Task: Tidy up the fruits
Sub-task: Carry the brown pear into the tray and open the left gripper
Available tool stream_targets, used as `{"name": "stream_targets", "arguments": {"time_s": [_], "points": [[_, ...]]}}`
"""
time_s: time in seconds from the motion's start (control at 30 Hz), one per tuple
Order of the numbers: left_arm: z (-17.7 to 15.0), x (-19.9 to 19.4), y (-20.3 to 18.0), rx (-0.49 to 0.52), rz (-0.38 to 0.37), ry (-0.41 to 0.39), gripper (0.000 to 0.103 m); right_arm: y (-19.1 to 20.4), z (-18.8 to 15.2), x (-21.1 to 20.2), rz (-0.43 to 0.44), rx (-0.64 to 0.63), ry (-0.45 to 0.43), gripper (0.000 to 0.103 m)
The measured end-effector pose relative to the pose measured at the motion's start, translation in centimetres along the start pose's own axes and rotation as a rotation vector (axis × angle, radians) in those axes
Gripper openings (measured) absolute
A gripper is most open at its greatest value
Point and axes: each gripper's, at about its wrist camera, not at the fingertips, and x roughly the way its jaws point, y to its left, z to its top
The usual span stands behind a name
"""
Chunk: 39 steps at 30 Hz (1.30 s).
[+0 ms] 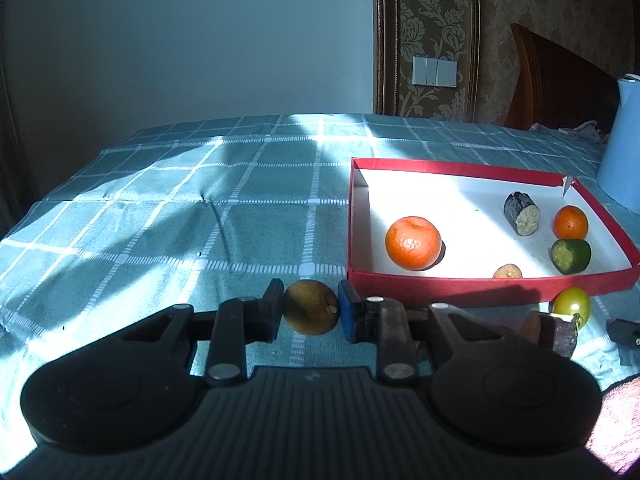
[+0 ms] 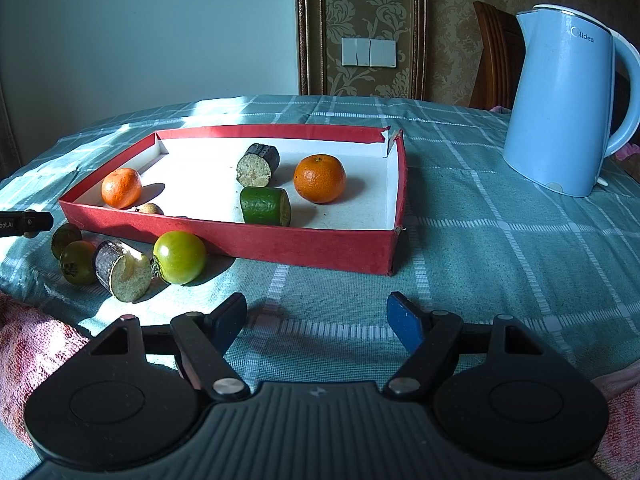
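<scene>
Fruit's mostly sorted at this point, half in the red box (image 2: 280, 246) and half still out on the desk (image 2: 500, 248). Our left gripper (image 1: 311, 307) has its fingers (image 1: 273, 300) clenched on a small brownish-green fruit (image 1: 311, 306), one pad pressing each side, just off the box's near left corner. Can't really tell if it's lifted off the checked cloth (image 1: 160, 208) or resting on it.

Our right gripper (image 2: 317, 314) is released, fingers (image 2: 405, 322) spread wide with nothing between them, over bare cloth near the desk's front edge.

Inside the box we've got two oranges, a big orange (image 2: 319, 178) toward the right wall and a small orange (image 2: 121, 187) by the left wall, plus a dark cut piece (image 2: 258, 165) and a green cut piece (image 2: 265, 206) between them, and a little tan fruit (image 2: 150, 209) tucked against the front wall.

Outside, just beside the box's front wall, sit a green tomato (image 2: 179, 257), another dark cut chunk (image 2: 122, 270) touching it, and two smaller dark green fruits (image 2: 76, 266) behind that.

A blue kettle (image 2: 568, 100) stands well apart toward the desk's right edge.
</scene>
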Motion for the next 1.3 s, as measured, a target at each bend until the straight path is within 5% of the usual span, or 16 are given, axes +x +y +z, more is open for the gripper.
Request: {"name": "stream_targets", "arguments": {"time_s": [0.47, 0.73, 1.23, 1.3], "points": [[4.9, 3.0, -7.3, 0.075, -0.129, -0.027, 0.026, -0.1, 0.0, 0.0, -0.002, -0.002, 0.001, 0.077], [6.7, 7.9, -11.0, 0.106, -0.133, 0.013, 0.026, -0.2, 0.0, 0.0, 0.001, 0.003, 0.0, 0.077], [6.9, 13.1, -11.6, 0.067, -0.115, 0.13, 0.027, 0.0, 0.1, 0.2, 0.001, 0.008, 0.0, 0.078], [7.0, 13.1, -11.5, 0.06, -0.123, 0.135, 0.035, 0.1, 0.1, 0.2, 0.002, 0.009, 0.0, 0.078]]}}
